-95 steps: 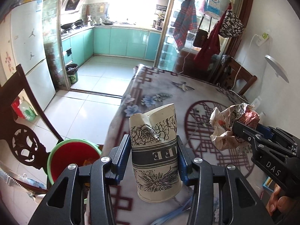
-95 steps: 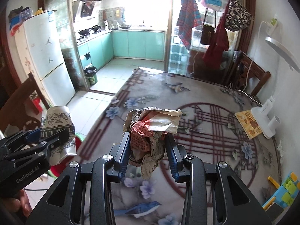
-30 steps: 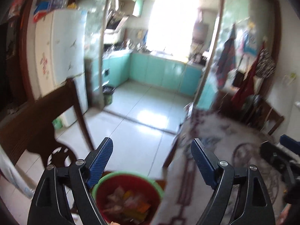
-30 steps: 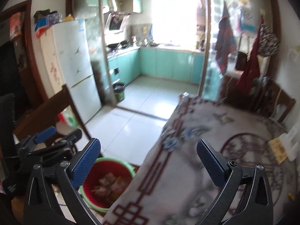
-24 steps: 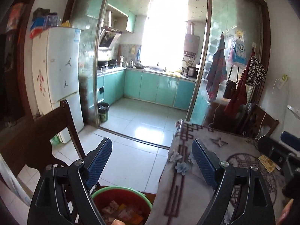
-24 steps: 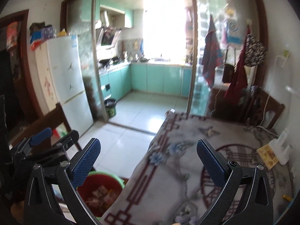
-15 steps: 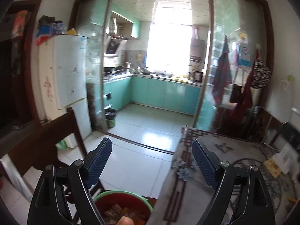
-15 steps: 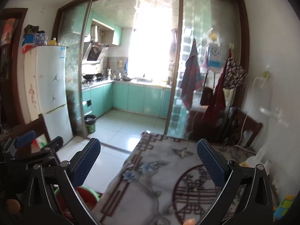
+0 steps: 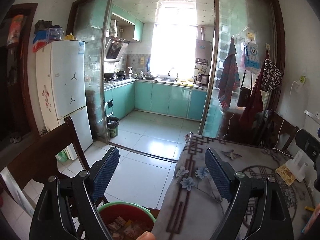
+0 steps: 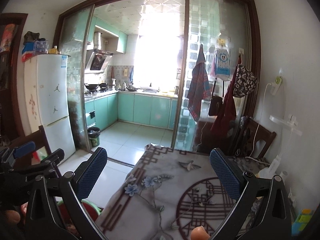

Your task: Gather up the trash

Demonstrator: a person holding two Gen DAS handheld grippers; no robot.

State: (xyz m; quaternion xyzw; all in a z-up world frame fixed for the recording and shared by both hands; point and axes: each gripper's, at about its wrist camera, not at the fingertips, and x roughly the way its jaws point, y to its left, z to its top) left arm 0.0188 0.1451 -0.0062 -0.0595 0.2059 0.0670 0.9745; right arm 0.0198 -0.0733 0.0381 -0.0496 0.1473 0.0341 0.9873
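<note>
— Where's the trash now?

— In the red bucket point(image 9: 128, 218), below and just ahead of my left gripper point(image 9: 162, 172), beside the table point(image 9: 202, 204) edge. Both my grippers stand wide apart, empty.

— And the right gripper point(image 10: 158, 176)?

— Over the table, bucket down to its left. I see no scraps left there; my left hand's nearer the bucket.

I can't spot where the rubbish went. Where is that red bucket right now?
The red bucket sits on the floor at the bottom of the left wrist view, between the wooden chair and the table's hanging cloth edge, with scraps inside.
</note>
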